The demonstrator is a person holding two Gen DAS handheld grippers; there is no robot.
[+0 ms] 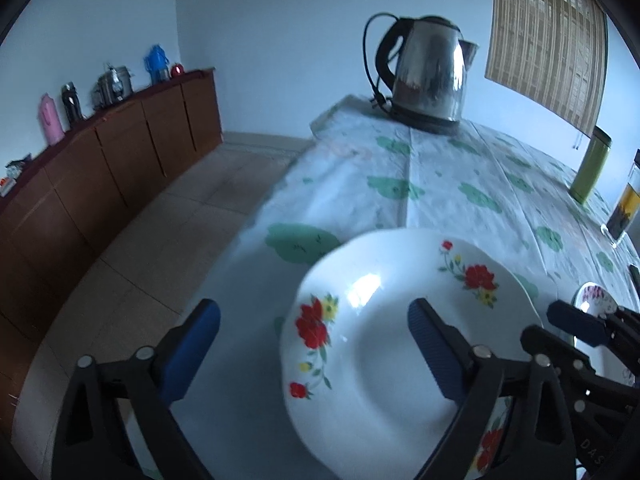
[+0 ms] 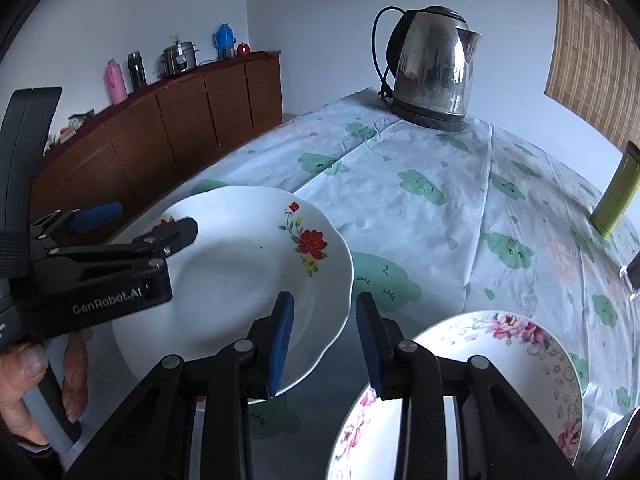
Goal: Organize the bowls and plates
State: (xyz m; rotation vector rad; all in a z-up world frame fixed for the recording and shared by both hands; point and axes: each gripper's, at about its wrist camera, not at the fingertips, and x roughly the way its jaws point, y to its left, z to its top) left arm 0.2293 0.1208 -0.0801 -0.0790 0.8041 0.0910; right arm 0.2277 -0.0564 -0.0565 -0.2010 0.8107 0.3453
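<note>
A white plate with red flowers (image 1: 384,344) (image 2: 240,272) is near the table's left edge. My left gripper (image 1: 316,344) is open, its jaws wide apart: the right finger (image 1: 436,352) is over the plate's middle, the left finger (image 1: 188,348) is outside its rim. My right gripper (image 2: 324,340) is open with a narrow gap; its left finger (image 2: 280,340) is over the plate's right rim. It also shows in the left wrist view (image 1: 576,324). A white plate with pink flowers (image 2: 500,368) lies at the lower right.
A steel electric kettle (image 2: 432,68) stands at the far end of the table with the cloud-pattern cloth (image 2: 440,208). A green canister (image 2: 618,192) and a glass jar (image 1: 626,208) stand at the right. A wooden sideboard (image 2: 180,120) lines the left wall.
</note>
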